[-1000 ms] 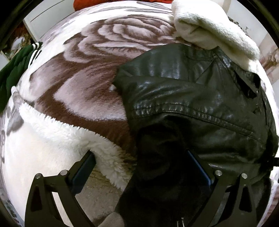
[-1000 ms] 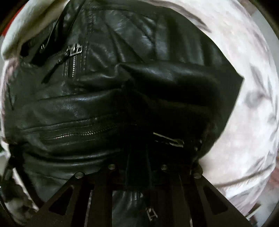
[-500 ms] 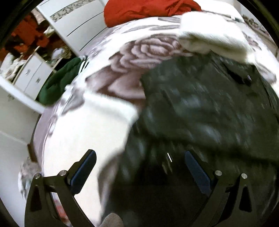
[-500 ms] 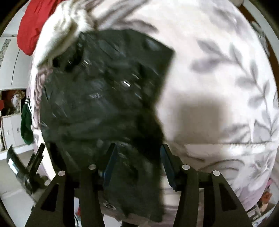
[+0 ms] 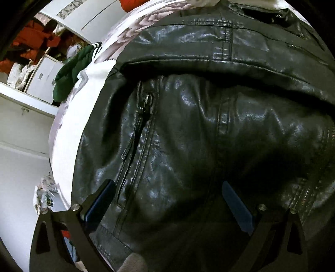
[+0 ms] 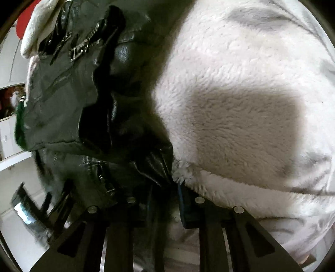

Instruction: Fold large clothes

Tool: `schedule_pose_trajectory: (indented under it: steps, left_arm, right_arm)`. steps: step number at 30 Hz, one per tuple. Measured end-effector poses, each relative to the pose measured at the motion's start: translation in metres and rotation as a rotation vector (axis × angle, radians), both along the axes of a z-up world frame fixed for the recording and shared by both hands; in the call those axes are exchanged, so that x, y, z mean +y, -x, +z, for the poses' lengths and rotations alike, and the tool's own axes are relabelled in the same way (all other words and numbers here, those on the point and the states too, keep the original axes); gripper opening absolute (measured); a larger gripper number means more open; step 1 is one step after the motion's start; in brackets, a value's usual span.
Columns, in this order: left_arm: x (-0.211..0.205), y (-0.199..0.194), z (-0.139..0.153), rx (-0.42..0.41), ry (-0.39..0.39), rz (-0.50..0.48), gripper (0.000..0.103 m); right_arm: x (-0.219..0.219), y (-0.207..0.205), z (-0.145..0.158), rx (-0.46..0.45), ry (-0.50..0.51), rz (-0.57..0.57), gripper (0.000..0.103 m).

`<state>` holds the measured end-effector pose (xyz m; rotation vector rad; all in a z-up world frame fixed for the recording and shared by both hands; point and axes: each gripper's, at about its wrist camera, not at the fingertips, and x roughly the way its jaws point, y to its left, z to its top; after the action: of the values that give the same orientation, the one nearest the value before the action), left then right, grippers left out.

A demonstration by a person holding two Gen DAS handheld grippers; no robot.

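Left wrist view: The black leather jacket [image 5: 199,129] fills most of the frame, from the top edge to the bottom. A folded ridge of it runs across the upper half; a zip pocket [image 5: 138,134] lies left of centre. The left gripper [image 5: 167,200] sits at the bottom of the frame with its jaws spread wide over the jacket surface. No leather is seen pinched between the blue pads [image 5: 100,200]. At the left edge, the fleece blanket [image 5: 69,125] shows as a pale strip. A green garment [image 5: 71,71] lies on it at upper left, beside white cabinets [image 5: 41,79]. A red cloth [image 5: 134,4] shows at the top edge.

Right wrist view: The jacket [image 6: 69,100] occupies the left half of the frame, crumpled, with zips and a buckle [image 6: 76,53] at upper left. The blanket [image 6: 240,104] fills the right half and carries a grey shadow patch. The right gripper [image 6: 165,200] is at bottom centre, at the border between jacket and blanket. Its jaws are closing, with a dark fold of the jacket hem between them. Whether the pads already press on it cannot be told, as the area is dark.
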<state>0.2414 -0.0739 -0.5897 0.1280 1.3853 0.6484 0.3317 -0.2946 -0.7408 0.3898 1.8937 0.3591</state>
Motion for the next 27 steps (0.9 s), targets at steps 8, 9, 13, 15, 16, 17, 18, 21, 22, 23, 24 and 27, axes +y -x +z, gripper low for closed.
schedule_pose_trajectory:
  steps: [8,9,13,15,16,17,18,21,22,23,24,27]
  left_arm:
    - [-0.062,0.016,0.049,0.005,-0.177,-0.083,0.103]
    - [-0.082,0.022,0.057,0.001,-0.196,-0.110,0.103]
    - [-0.161,0.040,0.065,0.032,-0.259,-0.236,0.103]
    - [-0.202,0.049,0.058,0.054,-0.307,-0.305,0.103]
    - [-0.222,0.053,0.051,0.071,-0.323,-0.345,0.103]
    - [-0.243,0.058,0.043,0.078,-0.339,-0.382,0.103]
    - [-0.257,0.061,0.036,0.082,-0.348,-0.409,0.103]
    - [-0.285,0.068,0.009,0.091,-0.398,-0.453,0.103]
    - [-0.289,0.068,0.003,0.097,-0.418,-0.454,0.103]
    - [-0.289,0.068,-0.007,0.105,-0.437,-0.450,0.103]
    - [-0.288,0.066,-0.012,0.112,-0.448,-0.444,0.103]
    - [-0.285,0.062,-0.017,0.106,-0.443,-0.404,0.103]
  right_arm:
    - [-0.059,0.011,0.047,-0.108,0.100,0.092,0.056]
    - [-0.068,0.011,0.048,-0.110,0.114,0.085,0.056]
    - [-0.107,0.011,0.050,-0.105,0.186,0.025,0.057]
    - [-0.127,0.010,0.052,-0.105,0.218,-0.010,0.057]
    - [-0.138,0.009,0.052,-0.102,0.230,-0.027,0.057]
    - [-0.150,0.007,0.052,-0.099,0.239,-0.048,0.057]
    - [-0.159,0.004,0.052,-0.098,0.249,-0.065,0.057]
    - [-0.176,-0.003,0.054,-0.103,0.270,-0.082,0.057]
    - [-0.179,-0.006,0.055,-0.112,0.282,-0.078,0.057]
    - [-0.181,-0.008,0.055,-0.116,0.285,-0.073,0.057]
    - [-0.181,-0.011,0.054,-0.117,0.287,-0.067,0.057]
    - [-0.181,-0.014,0.061,-0.117,0.285,-0.059,0.057]
